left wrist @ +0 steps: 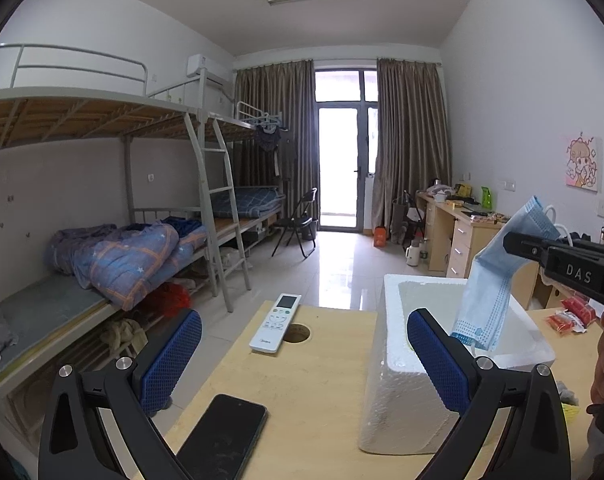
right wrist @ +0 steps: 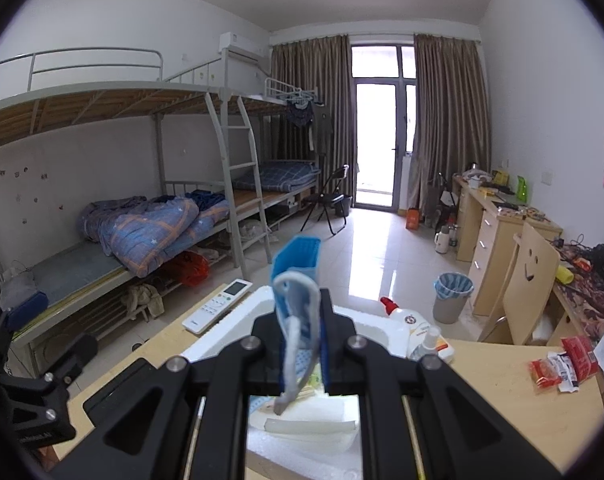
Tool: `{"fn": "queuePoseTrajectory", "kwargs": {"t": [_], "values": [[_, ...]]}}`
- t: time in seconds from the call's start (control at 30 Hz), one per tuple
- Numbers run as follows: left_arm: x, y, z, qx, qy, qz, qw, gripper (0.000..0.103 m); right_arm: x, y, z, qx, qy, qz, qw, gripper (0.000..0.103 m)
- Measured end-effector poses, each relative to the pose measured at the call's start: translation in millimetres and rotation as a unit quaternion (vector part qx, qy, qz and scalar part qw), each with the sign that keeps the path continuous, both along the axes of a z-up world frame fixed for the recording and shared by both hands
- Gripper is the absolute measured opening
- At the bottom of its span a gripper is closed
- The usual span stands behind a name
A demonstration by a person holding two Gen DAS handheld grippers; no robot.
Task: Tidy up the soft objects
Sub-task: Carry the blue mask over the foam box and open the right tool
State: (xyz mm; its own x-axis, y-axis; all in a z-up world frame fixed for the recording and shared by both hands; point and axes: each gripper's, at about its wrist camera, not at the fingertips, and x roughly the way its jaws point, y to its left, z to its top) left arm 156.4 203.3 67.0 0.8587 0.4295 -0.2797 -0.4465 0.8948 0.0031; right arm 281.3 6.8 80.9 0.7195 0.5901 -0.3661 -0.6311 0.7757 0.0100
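Right gripper [right wrist: 298, 332] jaws pinch the face mask [left wrist: 490, 276] above the foam box [left wrist: 402, 380]; left gripper [left wrist: 302, 356] jaws gape empty.

"DAS" on right tool [left wrist: 514, 242], seemingly

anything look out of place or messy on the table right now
Nothing is spilled or damaged. The blue face mask hangs limp from the right gripper over the open white foam box, not yet inside. Torn red snack wrappers lie scattered on the table's right side, and a remote partly covers its cable hole.
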Motion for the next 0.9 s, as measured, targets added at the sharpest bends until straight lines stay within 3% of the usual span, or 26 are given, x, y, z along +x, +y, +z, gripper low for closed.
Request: {"fn": "queuePoseTrajectory", "kwargs": {"t": [0.63,0.67,0.73,0.77,0.8,0.9], "values": [[9,-1,-2,-0.003,0.000,-0.007,1.0000,0.103,15,10,-5,-0.019,0.018,-0.015,1.000,0.016],[9,-1,-2,-0.002,0.001,-0.008,1.0000,0.103,16,10,-6,-0.020,0.020,-0.015,0.999,0.020],[10,-2,-3,-0.003,0.001,-0.011,0.9999,0.103,14,9,-6,-0.018,0.019,-0.020,0.999,0.048],[10,-2,-3,-0.004,0.001,-0.013,0.9999,0.103,13,8,-5,-0.015,0.016,-0.022,1.000,0.072],[11,-3,-4,-0.003,0.002,-0.013,0.9999,0.103,12,5,-4,-0.007,0.013,-0.024,1.000,0.085],[11,-4,-4,-0.005,0.002,-0.016,0.9999,0.103,7,2,-1,-0.002,-0.003,-0.036,0.999,0.091]]}}
